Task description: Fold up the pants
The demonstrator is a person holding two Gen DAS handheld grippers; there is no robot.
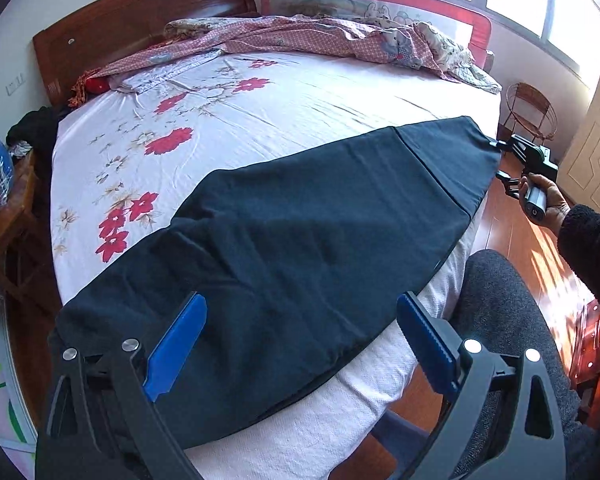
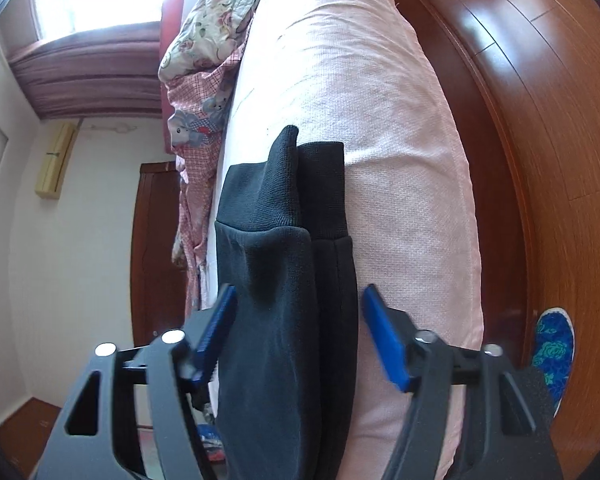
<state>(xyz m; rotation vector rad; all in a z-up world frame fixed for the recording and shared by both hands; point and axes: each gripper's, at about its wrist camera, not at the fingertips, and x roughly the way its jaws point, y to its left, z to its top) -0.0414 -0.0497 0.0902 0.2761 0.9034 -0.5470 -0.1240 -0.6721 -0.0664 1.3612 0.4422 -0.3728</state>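
Observation:
Dark navy pants point(image 1: 308, 232) lie flat along the near edge of the bed, stretched lengthwise from my left gripper to the right one. My left gripper point(image 1: 300, 344) is open, its blue pads on either side of the near end of the pants. My right gripper shows in the left wrist view point(image 1: 500, 160) at the far end by the ribbed band, held by a hand. In the right wrist view the right gripper point(image 2: 298, 336) is open, its jaws standing wide on either side of the pants point(image 2: 288, 320), with the ribbed cuffs point(image 2: 300, 184) ahead.
The bed has a white floral sheet point(image 1: 204, 120) and a crumpled pink quilt point(image 1: 320, 36) by the wooden headboard point(image 1: 140, 16). A wire chair point(image 1: 532, 112) and wooden floor point(image 1: 524, 248) lie to the right. My knee point(image 1: 496, 304) is beside the bed edge. A blue slipper point(image 2: 552, 352) rests on the floor.

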